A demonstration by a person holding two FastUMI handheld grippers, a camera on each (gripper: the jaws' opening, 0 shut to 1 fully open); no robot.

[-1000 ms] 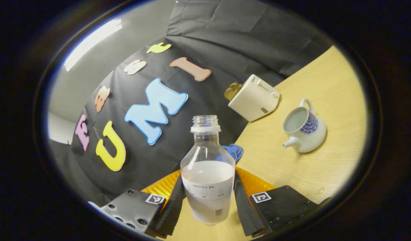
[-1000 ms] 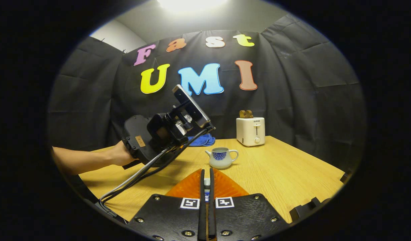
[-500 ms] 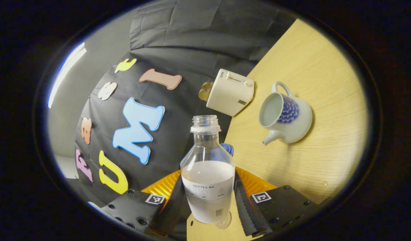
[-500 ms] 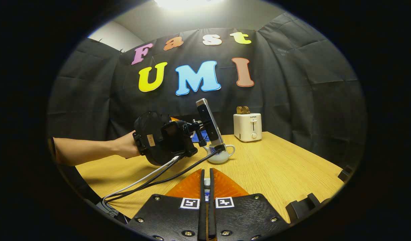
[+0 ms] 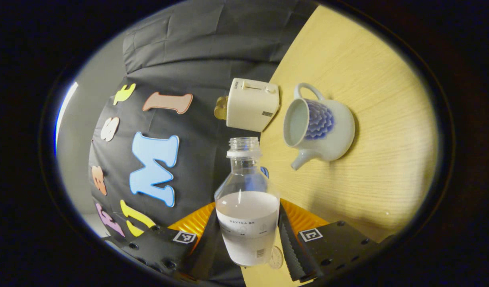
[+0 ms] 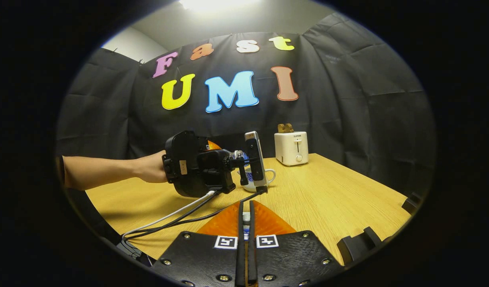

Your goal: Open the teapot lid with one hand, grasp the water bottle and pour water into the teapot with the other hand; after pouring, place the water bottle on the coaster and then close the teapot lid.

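My left gripper (image 5: 247,247) is shut on the clear, uncapped water bottle (image 5: 246,211), which is about half full. The left gripper view is rolled far over, so the bottle leans toward the white teapot (image 5: 324,127) with the blue pattern. The teapot stands lidless on the table, its mouth just right of the bottle's neck. In the right gripper view a hand holds that gripper's body (image 6: 196,167) in front of the teapot (image 6: 270,175). My right gripper (image 6: 246,217) is low at the near edge, shut on the small teapot lid (image 6: 246,217), which barely peeks out between the fingers.
A white toaster (image 5: 250,103) stands at the back of the wooden table (image 6: 340,199), close behind the teapot. A blue cloth (image 5: 265,171) lies by the wall. A bare forearm (image 6: 105,177) and cables (image 6: 168,219) cross the table's left side.
The left gripper has rolled further over with the bottle and moved closer to the teapot, which now hides partly behind that gripper in the right gripper view. The right gripper has barely moved.
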